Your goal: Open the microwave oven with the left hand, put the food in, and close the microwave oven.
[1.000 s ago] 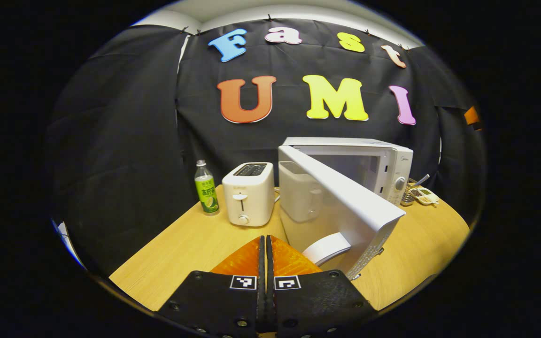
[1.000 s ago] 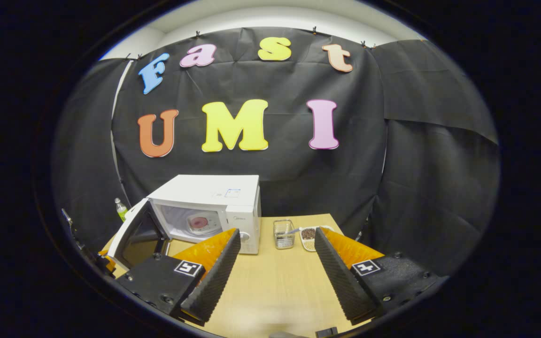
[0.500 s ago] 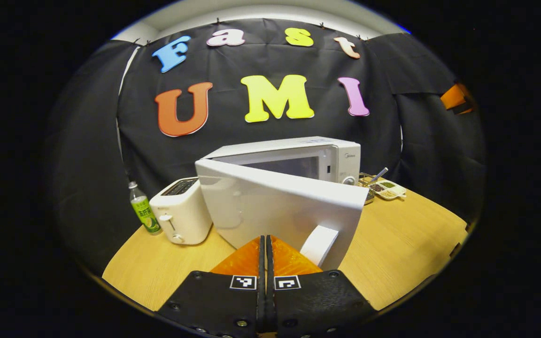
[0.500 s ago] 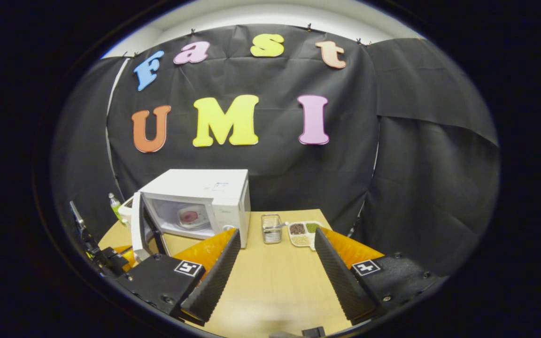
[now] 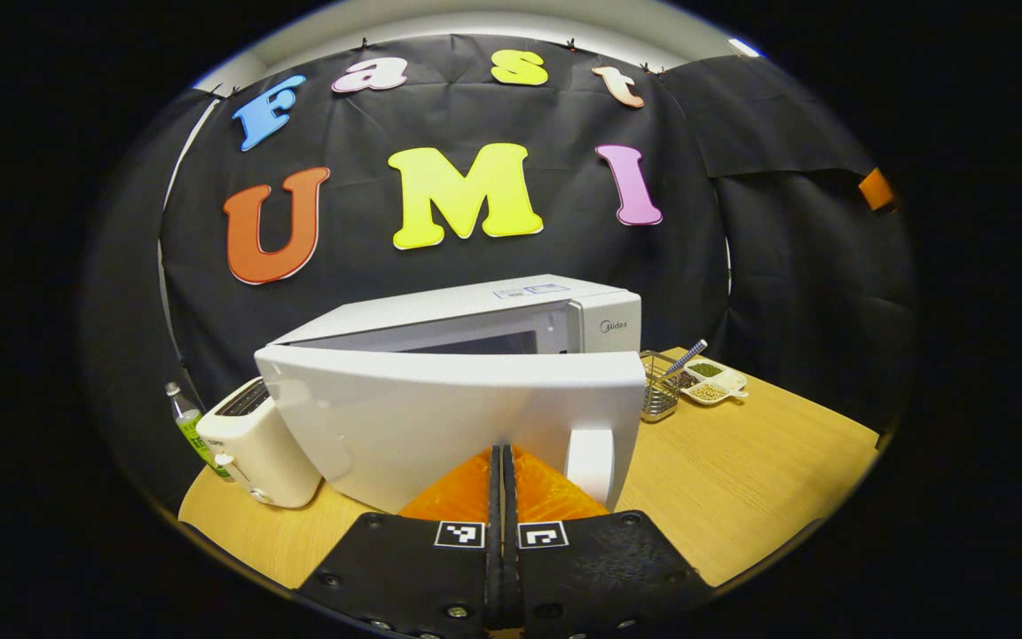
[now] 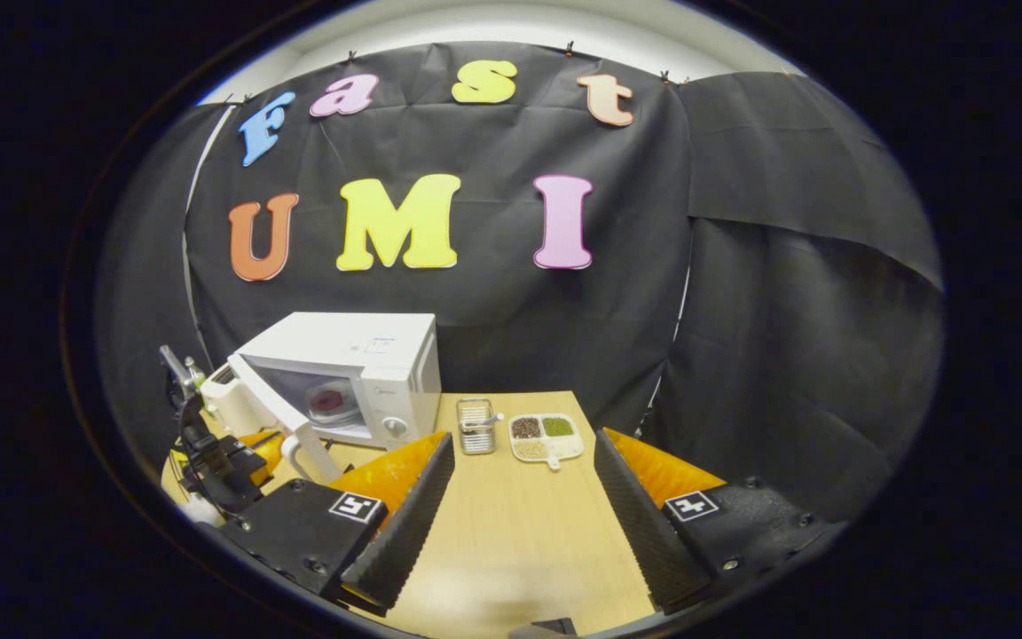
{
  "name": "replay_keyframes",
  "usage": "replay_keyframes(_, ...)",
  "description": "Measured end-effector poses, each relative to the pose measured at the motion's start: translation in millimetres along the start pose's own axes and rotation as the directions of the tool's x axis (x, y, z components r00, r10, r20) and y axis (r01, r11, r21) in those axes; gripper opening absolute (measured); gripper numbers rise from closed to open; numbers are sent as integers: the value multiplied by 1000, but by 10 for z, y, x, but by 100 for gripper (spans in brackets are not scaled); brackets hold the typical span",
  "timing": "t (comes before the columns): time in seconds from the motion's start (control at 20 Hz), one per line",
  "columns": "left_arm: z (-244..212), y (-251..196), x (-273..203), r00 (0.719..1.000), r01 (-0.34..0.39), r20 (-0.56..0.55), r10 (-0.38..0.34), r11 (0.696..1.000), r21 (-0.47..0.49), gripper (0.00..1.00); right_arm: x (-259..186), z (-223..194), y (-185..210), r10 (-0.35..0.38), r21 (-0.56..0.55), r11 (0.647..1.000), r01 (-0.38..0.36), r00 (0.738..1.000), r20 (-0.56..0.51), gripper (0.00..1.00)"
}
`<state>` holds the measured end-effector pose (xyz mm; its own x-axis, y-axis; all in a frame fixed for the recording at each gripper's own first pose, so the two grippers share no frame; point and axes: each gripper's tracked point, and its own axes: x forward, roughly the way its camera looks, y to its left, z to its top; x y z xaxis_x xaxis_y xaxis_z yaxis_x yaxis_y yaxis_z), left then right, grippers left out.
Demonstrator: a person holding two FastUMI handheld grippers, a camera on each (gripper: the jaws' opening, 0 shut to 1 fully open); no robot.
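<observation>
Left tongs (image 5: pixel 502 461) pressed together, empty, against white microwave door (image 5: pixel 440 417), nearly closed. Right tongs (image 6: pixel 520 470) wide, empty, above tabletop (image 6: pixel 520 541). Pink food dish (image 6: pixel 331 401) inside (loading done); latching remains.

Left tongs closed tight, right tongs spread wide.

In the left gripper view, the left tongs (image 5: pixel 501 461) point forward and level with both fingers (image 5: pixel 462 493) pressed flat together, no gap between them and nothing clamped. In the right gripper view, the right tongs (image 6: pixel 524 461) reach forward with the fingers (image 6: pixel 404 524) angled far apart, holding nothing. At the left of that view, the left tongs (image 6: pixel 240 453) sit low, their state hard to read.
</observation>
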<state>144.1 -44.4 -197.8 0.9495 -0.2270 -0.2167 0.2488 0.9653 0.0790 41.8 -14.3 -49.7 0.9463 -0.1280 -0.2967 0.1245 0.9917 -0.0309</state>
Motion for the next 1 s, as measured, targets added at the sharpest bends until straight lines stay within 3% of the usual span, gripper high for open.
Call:
replay_keyframes(0.05,21,-33,85,1000,6,-2,-6,1000,-4,0,6,12,-28,-3,-1,1000,3,1000,-1,92)
replay_keyframes(0.55,161,-98,812,1000,-3,-4,3,1000,-16,0,181,2,-170,-17,-5,1000,17,999,-27,92)
replay_keyframes(0.6,163,-96,877,1000,-3,-7,3,1000,-21,0,199,1,-190,-22,-5,1000,22,999,-29,100)
replay_keyframes(0.65,163,-104,926,1000,-2,-10,2,1000,-29,0,208,9,-201,-25,-1,1000,25,999,-29,100)
replay_keyframes(0.7,170,-102,981,1000,-2,-11,2,999,-33,0,225,11,-212,-28,2,1000,28,999,-32,92)
replay_keyframes(0.75,146,-95,1032,1000,-11,-25,11,999,-34,0,244,-11,-224,-31,6,999,31,999,-43,100)
replay_keyframes(0.85,139,-102,1046,999,-24,-31,23,999,-34,0,266,-43,-258,-39,11,999,40,997,-62,100)
replay_keyframes(0.9,136,-104,1052,999,-24,-34,23,999,-37,0,286,-36,-277,-45,17,999,46,997,-60,92)
replay_keyframes(0.95,148,-105,1045,999,-23,-26,22,999,-43,0,289,-20,-288,-49,20,999,51,997,-59,100)
replay_keyframes(1.0,146,-107,1038,999,-22,-24,21,999,-47,0,293,-21,-292,-51,21,998,52,997,-57,92)
